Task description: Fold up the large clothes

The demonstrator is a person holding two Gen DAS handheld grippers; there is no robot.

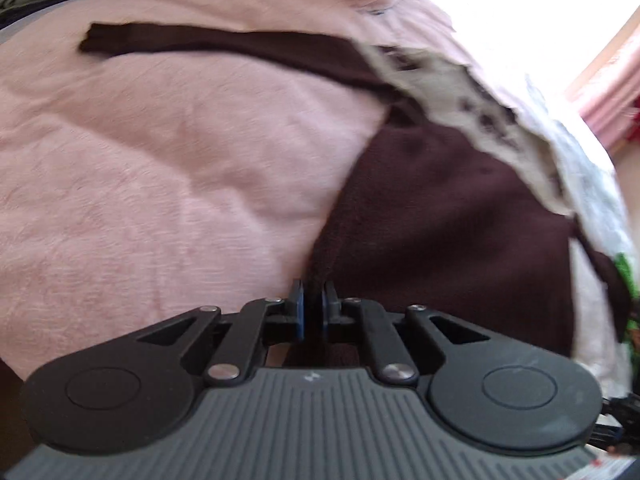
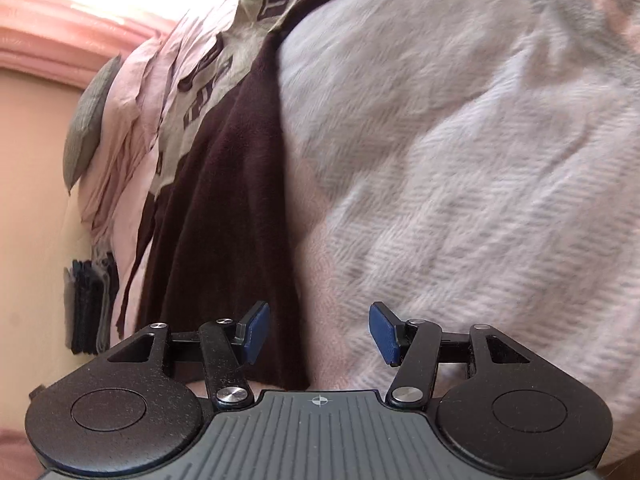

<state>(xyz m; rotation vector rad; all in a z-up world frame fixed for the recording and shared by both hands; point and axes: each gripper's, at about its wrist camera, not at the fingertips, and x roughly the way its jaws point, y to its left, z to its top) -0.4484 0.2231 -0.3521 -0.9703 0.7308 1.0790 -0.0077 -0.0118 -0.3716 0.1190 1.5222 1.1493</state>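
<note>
**Left edge pinched, right side yet to be taken**

My left hand-held gripper [image 1: 313, 300] has its pads pressed together, and the near edge of the dark maroon garment [image 1: 440, 216] runs right into them — I read that as a pinch on the cloth, though the blur leaves it slightly unsure. My right hand-held gripper [image 2: 319, 332] is spread wide and holds nothing; it hangs over the pink bedspread [image 2: 460, 160], with the garment's edge just beside its left finger.

I judge I'm at the grasping step of a fold. Next, the right one needs to shift onto the dark cloth and close on an edge, so both can lift and carry it over together.

The garment lies flat on the bed, partly under a pale printed piece [image 1: 472, 104]. Its long axis runs away from me, near hem to far end; in the left wrist view a narrow strip [image 1: 208, 42] — a sleeve, probably — stretches off to the left.
</note>
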